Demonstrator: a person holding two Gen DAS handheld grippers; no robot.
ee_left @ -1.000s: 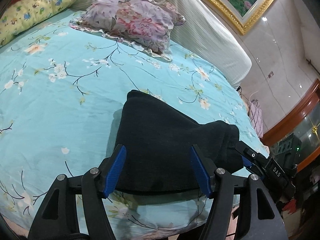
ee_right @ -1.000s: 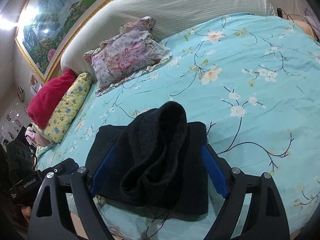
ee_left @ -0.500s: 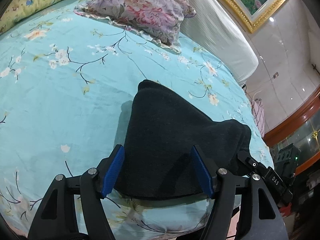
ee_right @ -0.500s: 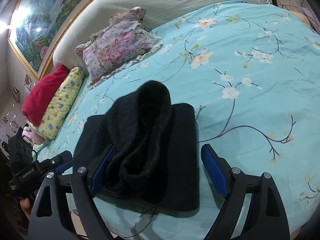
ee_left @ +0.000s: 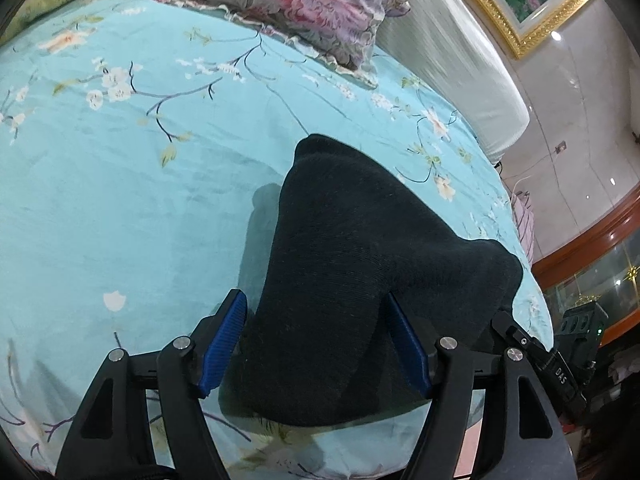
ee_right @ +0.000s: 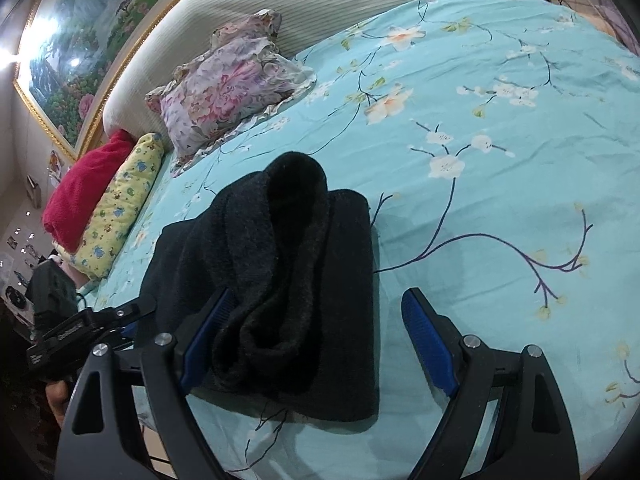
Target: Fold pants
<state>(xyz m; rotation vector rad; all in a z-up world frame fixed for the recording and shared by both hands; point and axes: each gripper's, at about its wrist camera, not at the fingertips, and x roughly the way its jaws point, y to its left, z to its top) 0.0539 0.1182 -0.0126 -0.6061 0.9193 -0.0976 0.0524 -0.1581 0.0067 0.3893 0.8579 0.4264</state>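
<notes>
the black pants (ee_left: 360, 280) lie in a folded bundle near the close edge of the bed (ee_left: 120, 200), on its turquoise flowered sheet. one part of the cloth rises in a hump above the flat layers under it.

the left tongs (ee_left: 316, 344) stand apart, blue pads on either side of the bundle's near end; whether the pads press the cloth i cannot tell. just right of them, the tip of the other tool shows at the bundle's raised right corner.

the right tongs (ee_right: 316, 340) are wide apart. their left pad touches the rolled hump of the pants (ee_right: 280, 280), while the right pad stands clear of the cloth over bare sheet. the left tongs (ee_right: 128, 314) reach the bundle's left edge in this view.

far beyond both tongs a floral pillow (ee_right: 224, 92) rests by the headboard (ee_right: 320, 4), with a yellow pillow (ee_right: 120, 204) and a red blanket (ee_right: 80, 188) further left.
</notes>
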